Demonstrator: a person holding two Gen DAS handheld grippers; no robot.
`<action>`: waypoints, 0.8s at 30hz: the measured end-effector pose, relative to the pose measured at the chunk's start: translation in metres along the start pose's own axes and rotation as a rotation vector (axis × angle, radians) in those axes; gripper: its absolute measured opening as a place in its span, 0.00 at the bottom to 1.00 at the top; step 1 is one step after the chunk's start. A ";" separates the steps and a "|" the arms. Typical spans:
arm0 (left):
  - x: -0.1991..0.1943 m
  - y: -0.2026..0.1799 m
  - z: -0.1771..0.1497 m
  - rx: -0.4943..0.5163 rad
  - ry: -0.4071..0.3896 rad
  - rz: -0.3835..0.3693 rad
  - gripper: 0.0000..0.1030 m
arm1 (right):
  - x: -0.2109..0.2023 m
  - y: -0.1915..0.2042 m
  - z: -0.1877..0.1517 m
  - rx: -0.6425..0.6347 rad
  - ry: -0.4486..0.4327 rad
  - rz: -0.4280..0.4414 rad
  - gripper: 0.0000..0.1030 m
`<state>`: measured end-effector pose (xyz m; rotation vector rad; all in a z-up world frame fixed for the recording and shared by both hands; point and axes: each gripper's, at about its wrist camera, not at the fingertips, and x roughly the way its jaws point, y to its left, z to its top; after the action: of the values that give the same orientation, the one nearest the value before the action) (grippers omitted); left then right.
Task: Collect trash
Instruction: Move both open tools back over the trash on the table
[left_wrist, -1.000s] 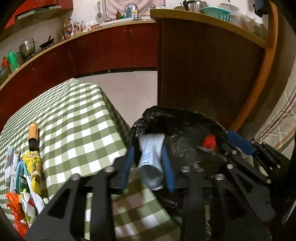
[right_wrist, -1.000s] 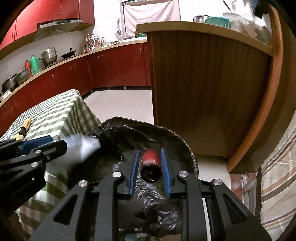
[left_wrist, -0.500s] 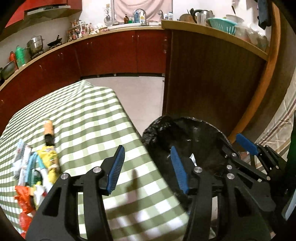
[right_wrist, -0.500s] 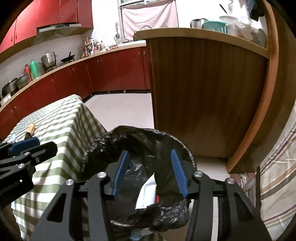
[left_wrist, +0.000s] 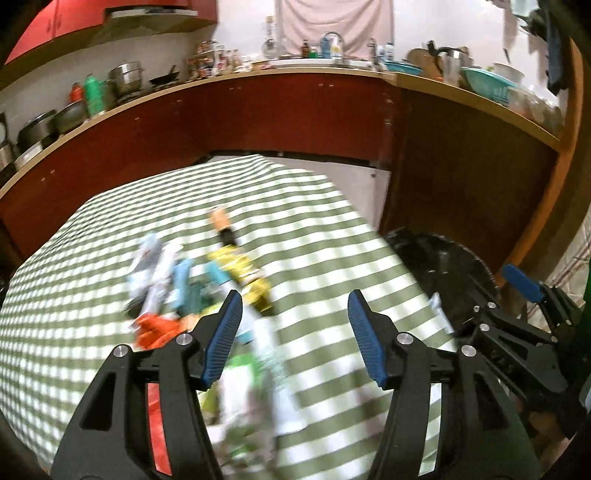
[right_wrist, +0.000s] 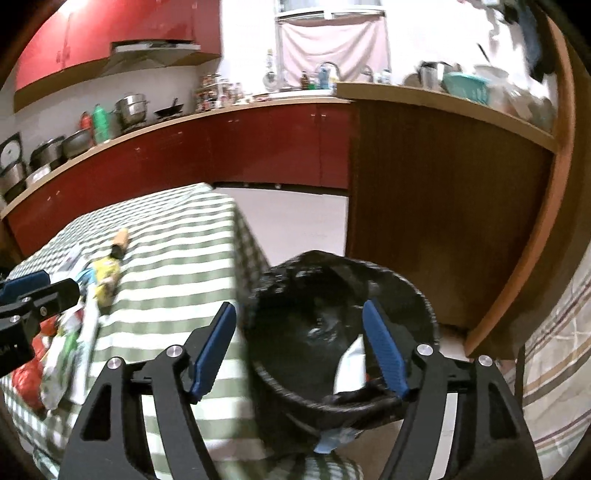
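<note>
A black-lined trash bin (right_wrist: 332, 314) stands by the right edge of the green checked table (left_wrist: 314, 236); it also shows in the left wrist view (left_wrist: 443, 266). A white item (right_wrist: 351, 365) lies inside it. My left gripper (left_wrist: 295, 336) is open and empty above a pile of wrappers (left_wrist: 192, 288) and a dark bottle with an orange cap (left_wrist: 225, 229) on the table. My right gripper (right_wrist: 299, 350) is open and empty over the bin's near rim. The view is motion-blurred.
A wooden counter side (right_wrist: 443, 221) rises behind the bin. Red kitchen cabinets (left_wrist: 258, 118) with pots run along the back wall. A striped cloth (right_wrist: 561, 350) hangs at far right. Bare floor (right_wrist: 295, 229) lies between table and cabinets.
Both grippers opened and dropped the white bottle and red can into the bin. Both then swung left; the left now hangs over the trash pile on the table.
</note>
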<state>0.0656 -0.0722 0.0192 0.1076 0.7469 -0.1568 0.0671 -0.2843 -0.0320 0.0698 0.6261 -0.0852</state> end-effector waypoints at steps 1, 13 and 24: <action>-0.003 0.008 -0.003 -0.009 0.001 0.010 0.56 | -0.003 0.009 -0.001 -0.018 -0.004 0.009 0.67; -0.030 0.074 -0.055 -0.098 0.032 0.078 0.58 | -0.029 0.075 -0.016 -0.136 -0.023 0.069 0.67; -0.021 0.089 -0.078 -0.133 0.065 0.049 0.66 | -0.041 0.100 -0.028 -0.182 -0.029 0.086 0.67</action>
<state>0.0144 0.0297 -0.0191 0.0047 0.8169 -0.0573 0.0278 -0.1799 -0.0271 -0.0806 0.5992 0.0543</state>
